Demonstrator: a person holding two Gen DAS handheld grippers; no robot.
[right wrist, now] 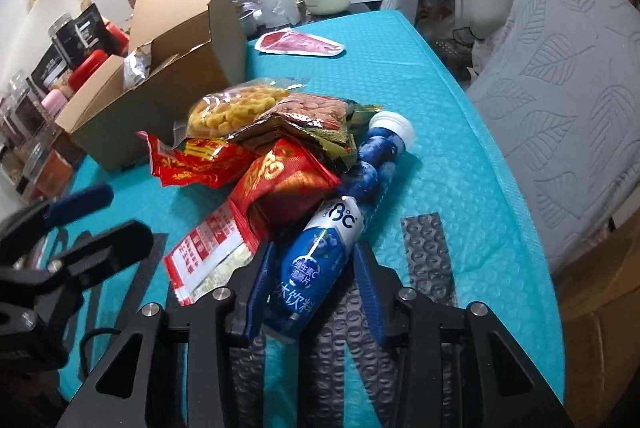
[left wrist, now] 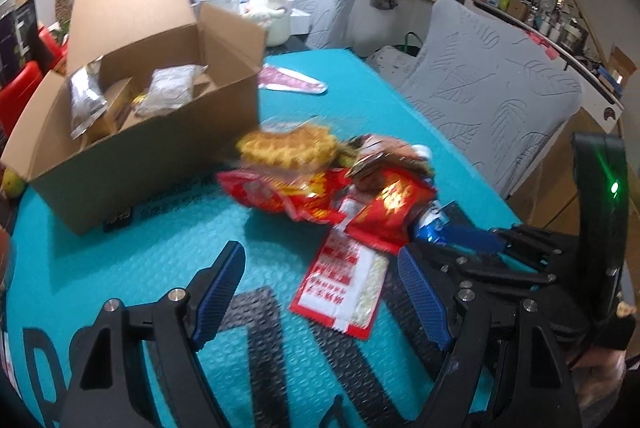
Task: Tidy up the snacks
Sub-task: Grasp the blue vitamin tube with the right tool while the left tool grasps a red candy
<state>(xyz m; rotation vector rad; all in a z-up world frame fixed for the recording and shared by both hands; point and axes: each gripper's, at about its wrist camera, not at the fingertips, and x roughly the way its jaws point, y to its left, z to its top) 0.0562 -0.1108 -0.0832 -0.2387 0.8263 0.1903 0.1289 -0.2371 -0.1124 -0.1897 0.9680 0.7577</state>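
- Right gripper [right wrist: 310, 292] has its jaws pinched on the blue tube [right wrist: 320, 252], low end of the snack pile [right wrist: 260, 156].
- Left gripper [left wrist: 320, 292] hangs open, empty.
- A few packets already in the cardboard box [left wrist: 132, 132]; most still out, so early days.
- Teal bubble mat [right wrist: 460, 156], cluttered room, grey chairs [left wrist: 480, 88].

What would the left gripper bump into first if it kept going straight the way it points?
Probably the flat red-and-white snack packet lying between the open fingers of the left gripper, then the heap of red bags; depth is hard to judge.
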